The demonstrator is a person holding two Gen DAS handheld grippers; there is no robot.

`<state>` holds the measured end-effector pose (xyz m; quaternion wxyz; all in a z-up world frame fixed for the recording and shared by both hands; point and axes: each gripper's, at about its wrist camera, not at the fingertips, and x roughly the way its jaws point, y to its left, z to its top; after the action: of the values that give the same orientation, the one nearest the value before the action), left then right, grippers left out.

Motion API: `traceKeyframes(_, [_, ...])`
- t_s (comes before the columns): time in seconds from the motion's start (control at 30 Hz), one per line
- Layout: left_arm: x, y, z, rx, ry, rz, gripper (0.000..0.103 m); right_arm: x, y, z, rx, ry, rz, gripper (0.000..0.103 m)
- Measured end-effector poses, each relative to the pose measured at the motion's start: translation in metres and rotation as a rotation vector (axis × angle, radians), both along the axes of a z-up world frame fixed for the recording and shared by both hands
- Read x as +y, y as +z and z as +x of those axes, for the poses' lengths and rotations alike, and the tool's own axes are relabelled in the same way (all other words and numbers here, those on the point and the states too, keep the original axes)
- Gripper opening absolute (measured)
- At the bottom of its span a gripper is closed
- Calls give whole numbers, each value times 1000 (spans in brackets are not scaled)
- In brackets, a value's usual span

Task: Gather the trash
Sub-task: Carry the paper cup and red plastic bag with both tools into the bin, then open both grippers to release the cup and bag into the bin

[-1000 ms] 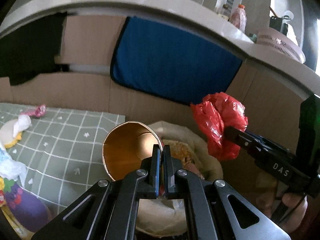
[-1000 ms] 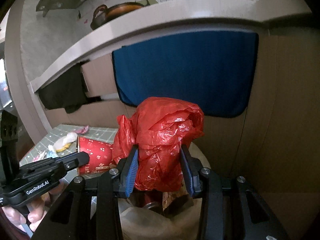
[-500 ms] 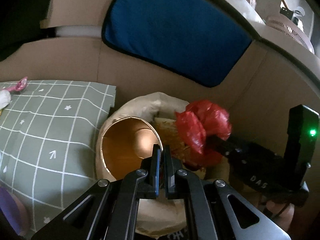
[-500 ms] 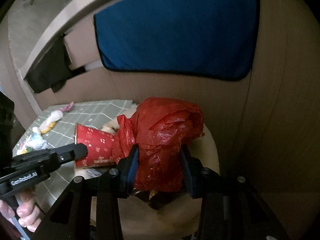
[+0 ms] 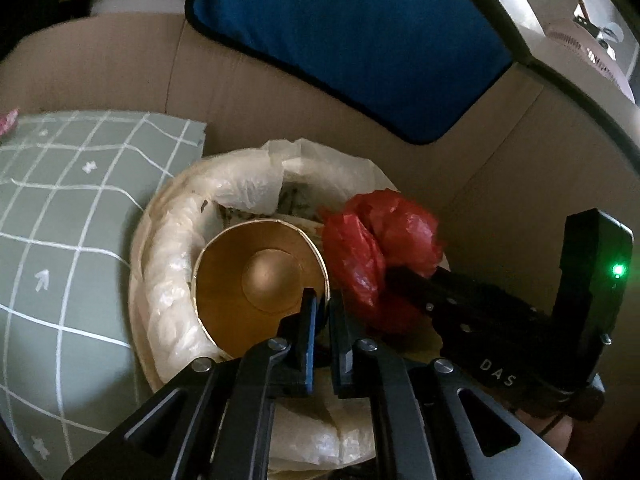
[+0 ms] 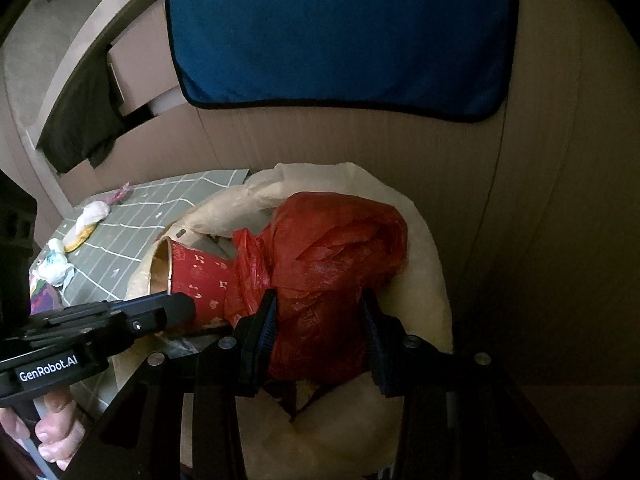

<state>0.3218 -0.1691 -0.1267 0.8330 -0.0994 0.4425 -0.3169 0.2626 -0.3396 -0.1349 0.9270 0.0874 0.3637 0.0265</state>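
Note:
A bin lined with a white bag (image 5: pixel 172 272) (image 6: pixel 428 264) stands below both grippers. A red paper cup with a gold inside (image 5: pixel 256 280) (image 6: pixel 200 276) lies tilted in the bin's mouth. My left gripper (image 5: pixel 323 312) (image 6: pixel 176 308) has the cup's rim between its jaws, which are opening, with a small gap showing beside the rim. My right gripper (image 6: pixel 320 320) (image 5: pixel 396 276) is shut on a crumpled red plastic bag (image 6: pixel 332 264) (image 5: pixel 380 248), held low over the bin right of the cup and touching it.
A green grid mat (image 5: pixel 60 200) lies left of the bin, with scraps of trash (image 6: pixel 90 216) (image 6: pixel 56 268) on it. A cardboard wall with a blue cloth (image 5: pixel 352 40) stands close behind. A person's hand (image 6: pixel 52 432) holds the left gripper.
Both grippers have sunk toward the bin, bringing the cup and the red bag down into its mouth. The left jaws have parted slightly around the cup's rim.

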Motion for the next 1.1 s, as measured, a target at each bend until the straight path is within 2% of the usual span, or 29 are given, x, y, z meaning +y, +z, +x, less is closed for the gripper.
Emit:
traceKeyframes(0.07, [4,-1,0,25,4,-18,15,1,0,-1,-3,7,13,40])
traceKeyframes(0.13, [8,1,-1,29,12,-25,38,1,1,-2,-5,12,23,42])
traceKeyframes(0.2, [17,7,-6,28,33,-42,42,0,3,-4,-10,5,29,43])
traceKeyframes(0.33, [36,19,-13,-7,79,-55,45,-1,11,-14,-48,-6,53,48])
traceKeyframes(0.47, [54,37,-29,-95,142,-27,45,5,22,-22,-86,-8,46,50])
traceKeyframes(0.77, [80,74,-57,-251,198,15,45,34,53,-41,-158,34,-7,51])
traceKeyframes(0.97, [126,106,-72,-359,308,22,45,78,86,-51,-260,116,-36,51])
traceKeyframes(1.1, [171,121,-66,-386,398,18,45,113,105,-48,-306,192,-23,51])
